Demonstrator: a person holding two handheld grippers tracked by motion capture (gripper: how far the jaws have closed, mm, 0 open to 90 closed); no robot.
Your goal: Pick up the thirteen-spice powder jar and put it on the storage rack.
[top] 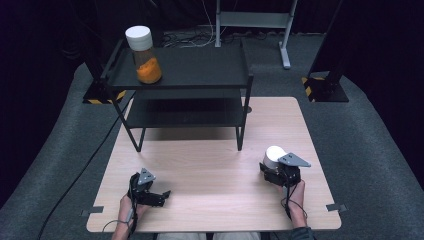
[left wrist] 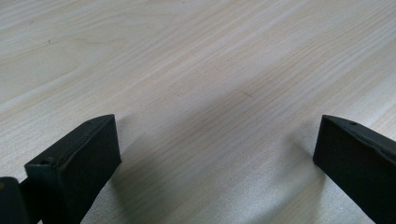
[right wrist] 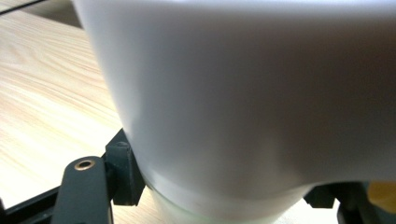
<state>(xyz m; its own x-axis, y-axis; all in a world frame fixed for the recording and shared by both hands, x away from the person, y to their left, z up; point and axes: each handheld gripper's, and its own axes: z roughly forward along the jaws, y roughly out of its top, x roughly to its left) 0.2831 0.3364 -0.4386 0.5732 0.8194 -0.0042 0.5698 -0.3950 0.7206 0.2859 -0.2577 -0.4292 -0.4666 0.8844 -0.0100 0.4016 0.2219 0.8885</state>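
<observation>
Step in hand: the right gripper [top: 274, 167] has its jaws clamped on a white-lidded jar [top: 273, 156] on the wooden table [top: 210, 165]; judged from the scene, the jar is probably bound for the shelf rack.
Doing it well: lift straight up and keep the jar upright; the grip looks to sit at the lid's lower edge, so a slow rise guards against slipping.
Shelf rack [top: 200, 80]: black, two tiers, well beyond the jaws.
Jar on the rack [top: 143, 55]: white lid, clear body, orange contents in the lower part.
Held jar: between the right jaws; a yellow-orange patch [right wrist: 383, 192] shows below the lid, contents otherwise hidden.
Left gripper [top: 162, 194]: jaws wide apart, bare table between them.
</observation>
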